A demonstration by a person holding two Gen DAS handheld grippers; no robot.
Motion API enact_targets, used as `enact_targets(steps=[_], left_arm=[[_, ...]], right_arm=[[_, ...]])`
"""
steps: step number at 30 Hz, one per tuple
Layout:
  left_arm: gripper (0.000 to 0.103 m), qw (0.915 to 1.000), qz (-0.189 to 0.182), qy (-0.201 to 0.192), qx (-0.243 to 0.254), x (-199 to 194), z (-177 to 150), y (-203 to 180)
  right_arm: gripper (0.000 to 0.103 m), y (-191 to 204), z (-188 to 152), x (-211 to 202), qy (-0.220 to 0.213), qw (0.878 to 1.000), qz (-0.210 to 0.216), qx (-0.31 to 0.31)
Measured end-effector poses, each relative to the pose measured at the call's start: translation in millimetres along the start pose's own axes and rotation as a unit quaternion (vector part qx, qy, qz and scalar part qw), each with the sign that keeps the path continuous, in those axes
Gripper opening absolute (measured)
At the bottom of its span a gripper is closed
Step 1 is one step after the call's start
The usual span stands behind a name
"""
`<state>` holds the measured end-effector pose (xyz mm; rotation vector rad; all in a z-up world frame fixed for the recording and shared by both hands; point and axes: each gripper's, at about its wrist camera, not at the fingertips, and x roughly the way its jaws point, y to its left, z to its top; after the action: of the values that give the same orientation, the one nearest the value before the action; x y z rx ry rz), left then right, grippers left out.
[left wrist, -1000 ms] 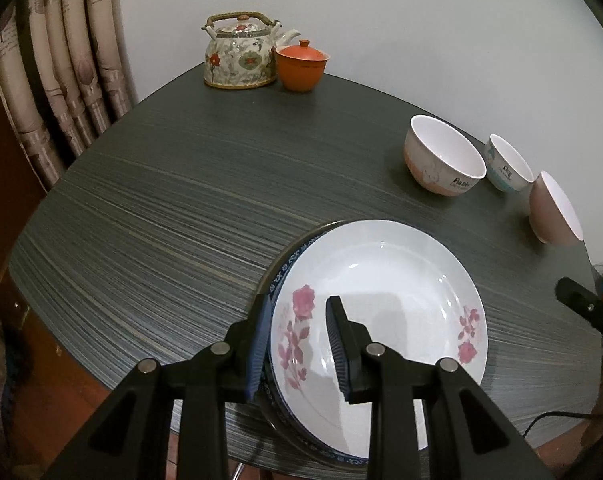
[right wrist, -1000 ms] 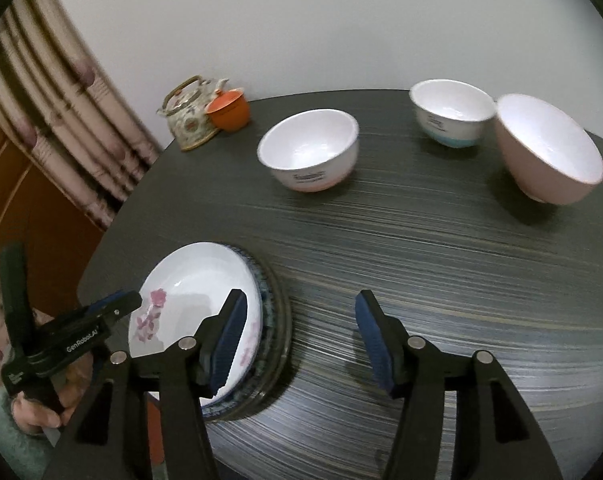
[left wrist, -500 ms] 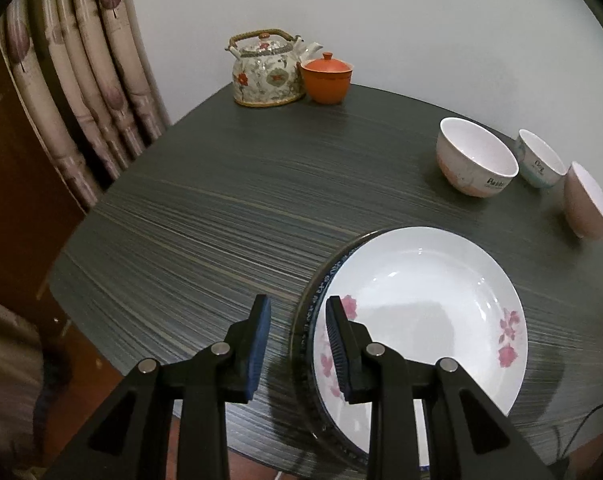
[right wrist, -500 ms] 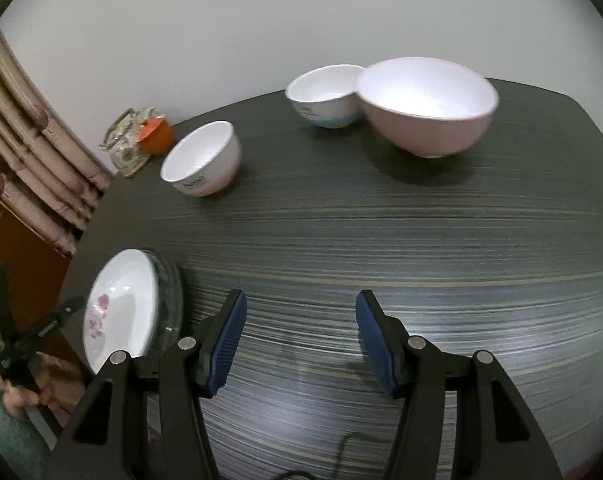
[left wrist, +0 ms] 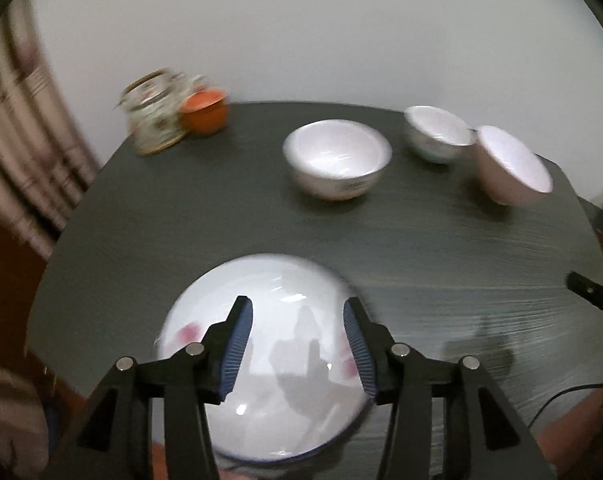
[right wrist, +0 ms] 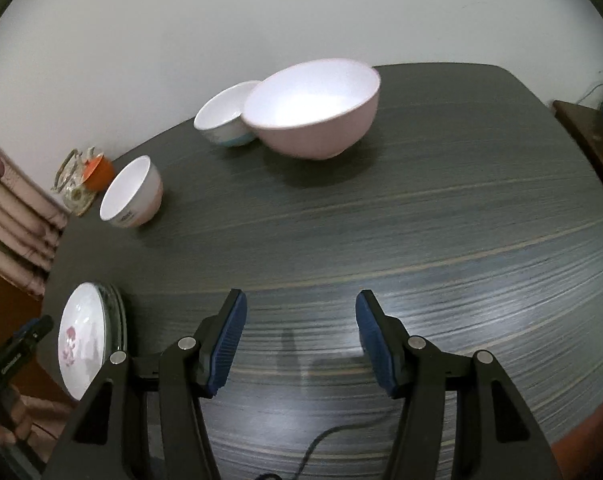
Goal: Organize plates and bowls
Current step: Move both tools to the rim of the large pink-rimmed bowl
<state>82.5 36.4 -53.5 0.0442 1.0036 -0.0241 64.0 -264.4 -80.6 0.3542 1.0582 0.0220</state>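
A white plate with pink flowers tops a stack with a blue-rimmed plate at the table's near left edge; the stack of plates also shows low on the left in the right wrist view. My left gripper hovers over it, jaws opening, nothing pinched between them. This view is blurred. Three bowls stand at the far side: a white bowl, a small blue-and-white bowl and a big pink bowl touching it. My right gripper is open above bare table in front of the pink bowl.
A flowered teapot and an orange lidded cup sit at the far left corner of the dark striped table. Curtains hang on the left. A cable lies at the front edge. A wooden ledge is on the right.
The left gripper came off the plates' rim, swung round above the stack and spread its jaws wider. The right gripper slid right, so the pink bowl now stands nearer ahead of it.
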Motion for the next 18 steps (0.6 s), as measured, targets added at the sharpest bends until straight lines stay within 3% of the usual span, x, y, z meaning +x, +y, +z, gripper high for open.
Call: enact_targets(steps=[3,6,8,14,18], left_arm=[[0.053,0.9992,-0.024,-0.002,0.033,6,22,-34],[0.063,0.9966,-0.058,0.007,0.057,16,45,-65],[0.063,0.9951,-0.07,0.007,0.07,24,64,-85],[0.063,0.993,-0.096,0.028,0.063,46,101,-125],[0.063,0.9936,-0.092,0.041,0.051,63,122,-142]], right_arm=[[0.055,-7,10,-4,-0.004,1.0,-0.003,0.005],[0.057,-14,23,-6,-0.007,1.0,-0.01,0.011],[0.057,-19,32,-7,-0.008,1.0,-0.016,0.016],[0.058,-38,65,-4,-0.013,0.999,-0.032,0.034],[0.058,-49,88,3,-0.015,0.998,-0.038,0.044]])
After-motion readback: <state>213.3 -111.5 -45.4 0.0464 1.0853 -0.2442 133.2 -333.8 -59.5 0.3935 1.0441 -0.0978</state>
